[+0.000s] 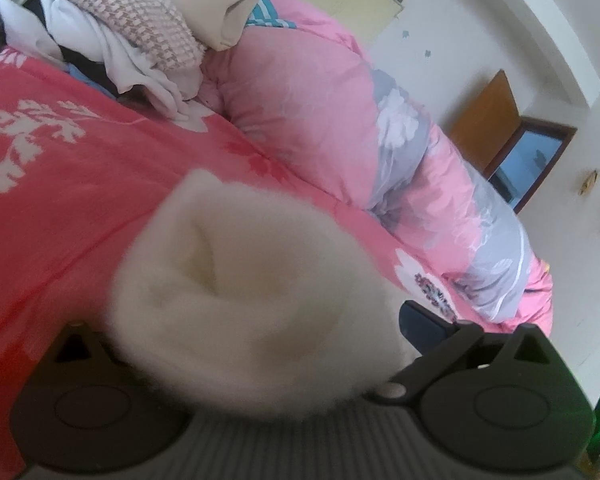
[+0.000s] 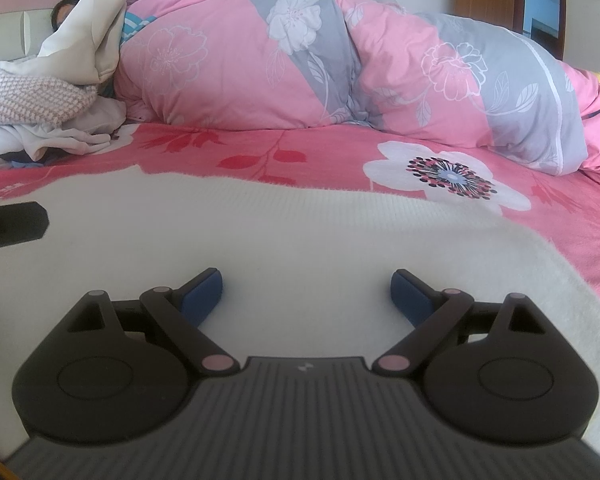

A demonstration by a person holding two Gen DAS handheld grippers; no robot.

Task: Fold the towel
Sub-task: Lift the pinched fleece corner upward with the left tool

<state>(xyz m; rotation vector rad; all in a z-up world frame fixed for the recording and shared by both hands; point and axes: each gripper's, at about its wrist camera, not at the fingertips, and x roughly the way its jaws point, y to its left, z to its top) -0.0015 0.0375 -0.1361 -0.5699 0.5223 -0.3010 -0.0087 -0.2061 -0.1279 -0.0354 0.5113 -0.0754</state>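
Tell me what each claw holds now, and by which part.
The left claw holds the white towel by a bunched fold, though its exact place on the towel cannot be told. The right claw is open above the towel and holds nothing.

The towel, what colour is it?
The towel is creamy white, plain with no pattern. It shows best in the right wrist view.

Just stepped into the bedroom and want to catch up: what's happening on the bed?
A person is folding a white towel on the red floral bedspread with two handheld grippers. The left gripper has a bunch of the towel between its fingers, lifted off the bed. The right gripper sits open over the flat part, gripping nothing.
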